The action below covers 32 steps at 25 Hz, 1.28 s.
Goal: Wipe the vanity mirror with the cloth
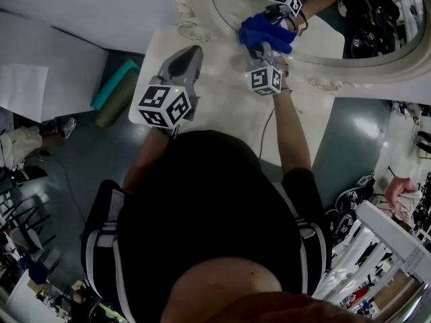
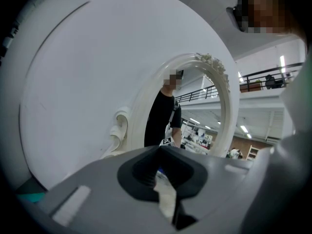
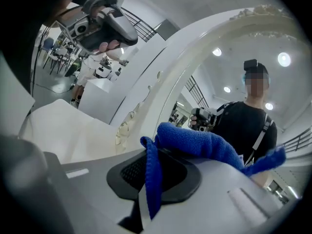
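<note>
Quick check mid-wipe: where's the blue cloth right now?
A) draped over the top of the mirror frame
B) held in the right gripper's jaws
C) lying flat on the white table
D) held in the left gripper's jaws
B: in the right gripper view the blue cloth is pinched in the right gripper, whose jaws are closed on a fold of it.

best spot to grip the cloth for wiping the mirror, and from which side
Grip the cloth by a bunched fold at its near end, coming from the person's side, as the right hand-held gripper does. That leaves the thick wad ahead of the jaws free to press on the mirror.
</note>
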Motion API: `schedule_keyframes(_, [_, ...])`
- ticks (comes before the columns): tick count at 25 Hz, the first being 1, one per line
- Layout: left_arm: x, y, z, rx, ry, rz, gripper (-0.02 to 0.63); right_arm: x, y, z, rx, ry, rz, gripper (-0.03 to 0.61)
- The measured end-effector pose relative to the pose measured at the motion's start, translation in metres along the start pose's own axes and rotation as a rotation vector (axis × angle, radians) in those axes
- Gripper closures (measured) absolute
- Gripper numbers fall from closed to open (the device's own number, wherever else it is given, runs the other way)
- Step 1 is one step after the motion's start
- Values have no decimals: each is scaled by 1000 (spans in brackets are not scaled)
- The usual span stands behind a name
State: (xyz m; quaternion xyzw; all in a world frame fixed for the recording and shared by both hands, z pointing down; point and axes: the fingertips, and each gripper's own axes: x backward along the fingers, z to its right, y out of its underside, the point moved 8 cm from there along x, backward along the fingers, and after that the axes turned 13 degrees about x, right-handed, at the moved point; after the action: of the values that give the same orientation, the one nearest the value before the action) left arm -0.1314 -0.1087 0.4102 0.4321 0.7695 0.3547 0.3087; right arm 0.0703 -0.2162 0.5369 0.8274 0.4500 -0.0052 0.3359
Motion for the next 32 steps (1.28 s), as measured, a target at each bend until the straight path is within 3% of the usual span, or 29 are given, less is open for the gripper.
schedule_keyframes(8, [-1, -2, -2, 0, -6, 8, 603, -4, 10, -5, -151, -45, 63, 540])
schedule_keyframes(13, [-4, 1, -1, 2, -11, 6, 603, -11, 24, -14, -288, -176, 79, 540])
schedule_keyframes(15, [-4, 1, -1, 2, -11, 7, 603, -11, 28, -16, -342, -191, 97, 540])
schedule_keyframes(26, [-1, 1, 8, -24, -2, 25, 603, -5, 31, -10, -461, -268, 195, 540])
schedule_keyframes(28, [0, 0, 11, -35, 3, 29, 603, 0, 28, -7, -534, -256, 218, 538])
schedule_keyframes(32, [1, -1, 11, -39, 7, 34, 603, 13, 21, 8, -747, -148, 340, 538])
